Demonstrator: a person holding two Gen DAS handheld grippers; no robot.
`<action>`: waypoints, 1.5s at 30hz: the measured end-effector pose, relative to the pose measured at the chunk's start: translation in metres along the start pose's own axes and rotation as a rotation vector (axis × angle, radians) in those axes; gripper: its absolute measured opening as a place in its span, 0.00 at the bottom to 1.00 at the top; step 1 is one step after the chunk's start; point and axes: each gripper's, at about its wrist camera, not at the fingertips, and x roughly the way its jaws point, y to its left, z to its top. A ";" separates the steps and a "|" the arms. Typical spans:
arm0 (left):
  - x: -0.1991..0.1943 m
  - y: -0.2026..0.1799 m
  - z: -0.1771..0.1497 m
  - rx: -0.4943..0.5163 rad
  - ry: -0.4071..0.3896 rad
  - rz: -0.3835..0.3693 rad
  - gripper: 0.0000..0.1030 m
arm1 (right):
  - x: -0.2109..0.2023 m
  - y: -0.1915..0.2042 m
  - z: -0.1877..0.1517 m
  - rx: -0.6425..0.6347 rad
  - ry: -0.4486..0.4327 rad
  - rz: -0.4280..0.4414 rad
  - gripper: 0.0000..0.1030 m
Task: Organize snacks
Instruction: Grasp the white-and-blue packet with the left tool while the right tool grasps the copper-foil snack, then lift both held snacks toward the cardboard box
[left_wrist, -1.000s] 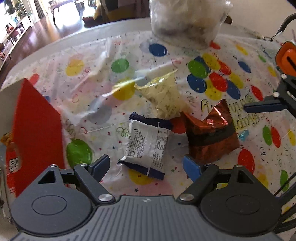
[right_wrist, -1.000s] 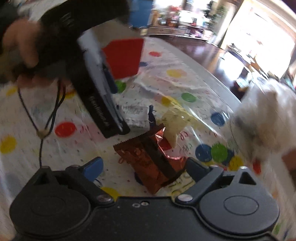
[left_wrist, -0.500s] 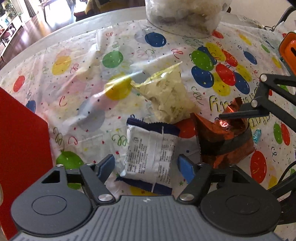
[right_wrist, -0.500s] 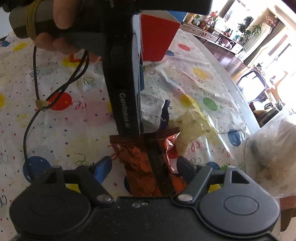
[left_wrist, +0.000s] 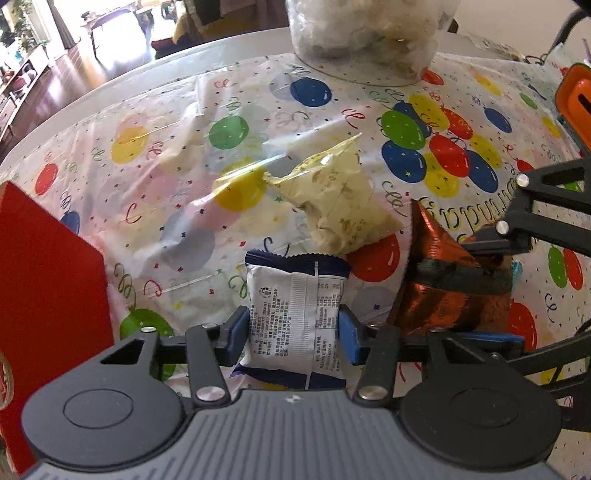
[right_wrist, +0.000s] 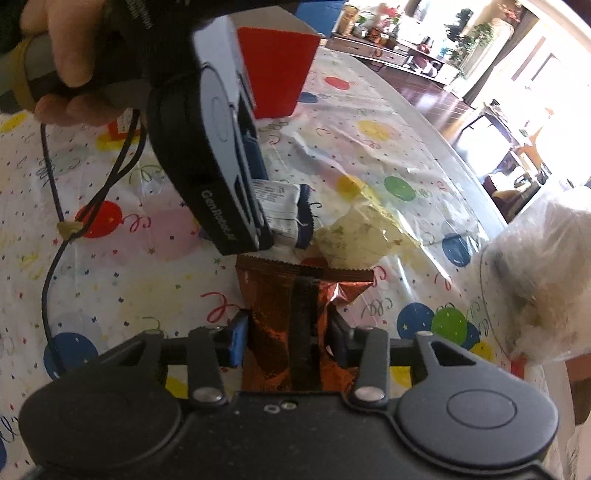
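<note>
- The red box (left_wrist: 48, 295) stands at the left edge of the left wrist view and is cut off there; its inside cannot be seen from either camera.
- A clear container (left_wrist: 364, 33) at the far side of the surface (left_wrist: 110, 107) is cropped at the top; it holds pale, crumpled wrappers that are too blurred to identify.
- The near end of the white-and-navy snack packet (left_wrist: 295, 314) is hidden under the body of the left gripper (left_wrist: 293, 334), whose jaws have just been closing and now have their blue pads pressed against the packet's two sides.
- In the right wrist view most of that packet is covered by the left gripper's housing and the hand (right_wrist: 62, 74) holding it.
- The right gripper (right_wrist: 288, 338) has also just been closing; its pads pinch the copper foil snack packet (right_wrist: 291, 314), whose lower end disappears behind the gripper body.
- A pale yellow snack bag (left_wrist: 336, 199) lies just beyond both packets on the balloon-print cloth (left_wrist: 184, 177), its near corner beside the foil packet.
- All three snacks lie close together near the middle of the surface.
</note>
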 end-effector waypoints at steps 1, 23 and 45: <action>-0.001 0.001 -0.001 -0.009 -0.003 0.002 0.47 | -0.001 0.001 0.000 0.009 -0.001 -0.005 0.39; -0.103 0.020 -0.049 -0.176 -0.165 -0.041 0.47 | -0.080 -0.003 0.001 0.622 -0.069 -0.042 0.38; -0.213 0.106 -0.109 -0.224 -0.272 0.004 0.47 | -0.126 0.043 0.093 0.950 -0.191 0.003 0.38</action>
